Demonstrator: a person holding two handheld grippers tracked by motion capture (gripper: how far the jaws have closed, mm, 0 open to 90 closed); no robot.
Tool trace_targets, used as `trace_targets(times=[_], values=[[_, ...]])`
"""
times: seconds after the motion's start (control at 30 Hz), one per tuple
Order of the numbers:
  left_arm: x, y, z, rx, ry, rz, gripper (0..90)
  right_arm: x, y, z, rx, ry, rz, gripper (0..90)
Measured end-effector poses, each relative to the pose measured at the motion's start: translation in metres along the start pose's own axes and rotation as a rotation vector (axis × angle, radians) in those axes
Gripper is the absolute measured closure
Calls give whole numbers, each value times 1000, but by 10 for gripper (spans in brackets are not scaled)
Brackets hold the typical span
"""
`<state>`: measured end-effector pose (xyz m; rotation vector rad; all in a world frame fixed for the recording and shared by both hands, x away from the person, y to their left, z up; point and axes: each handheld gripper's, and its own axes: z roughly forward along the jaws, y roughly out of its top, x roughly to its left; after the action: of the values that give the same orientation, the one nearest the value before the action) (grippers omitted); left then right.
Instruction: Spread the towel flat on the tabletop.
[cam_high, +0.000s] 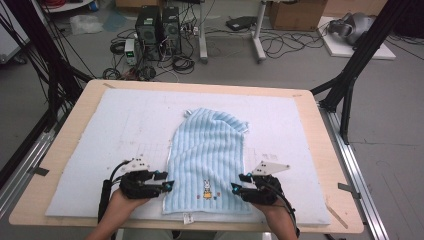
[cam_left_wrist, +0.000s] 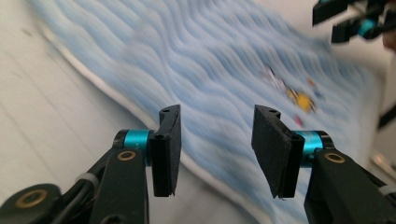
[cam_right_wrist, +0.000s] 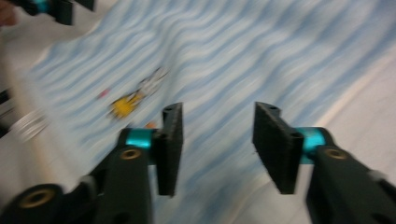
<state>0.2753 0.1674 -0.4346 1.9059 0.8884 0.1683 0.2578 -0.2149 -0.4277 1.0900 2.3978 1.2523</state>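
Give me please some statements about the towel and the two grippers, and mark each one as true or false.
1. The left gripper has its jaws open. True.
2. The right gripper is shut on the towel. False: its jaws stand apart and hold nothing.
3. The towel is light blue with ribbed stripes. True.
4. The towel lies folded into a small square. False: it is spread out long on the white mat, with a fold at its far end.
5. A small rabbit picture sits near the towel's near edge, between the two grippers. True.
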Motion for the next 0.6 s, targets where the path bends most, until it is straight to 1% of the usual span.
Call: trace_targets(times=[0.07,0.1,0.17,0.2,0.27,0.3,0.33,0.37,0.4,0.43,0.47,0.5,0.53,0.6], values=[[8,7,6,-13,25,-4,476,-4,7,9,-11,-41,6,428],[13,10,11,-10,36,-9,475,-5,10,15,-9,-57,8,420],[20,17,22,17,48,-20,452,-8,16,28,6,-94,1,409],[23,19,28,36,50,-17,447,-10,19,35,22,-117,-2,415],[22,21,40,70,58,6,445,-13,21,48,75,-144,-4,452],[20,21,44,93,56,31,446,-14,21,53,100,-151,-10,466],[18,21,48,114,57,62,459,-14,22,54,88,-154,-23,519],[16,20,52,127,59,90,494,-14,22,54,89,-148,-26,589],[13,18,52,121,81,135,535,-14,22,53,90,-137,-18,682],[11,17,52,119,86,163,631,-14,21,51,92,-122,-21,780],[12,17,50,120,65,152,724,-15,21,50,96,-96,-19,835],[12,16,49,124,44,138,813,-15,21,49,100,-77,-17,845],[11,14,46,125,35,143,836,-15,20,48,103,-60,-21,848],[11,9,40,118,2,114,844,-13,19,46,111,-21,-18,849]])
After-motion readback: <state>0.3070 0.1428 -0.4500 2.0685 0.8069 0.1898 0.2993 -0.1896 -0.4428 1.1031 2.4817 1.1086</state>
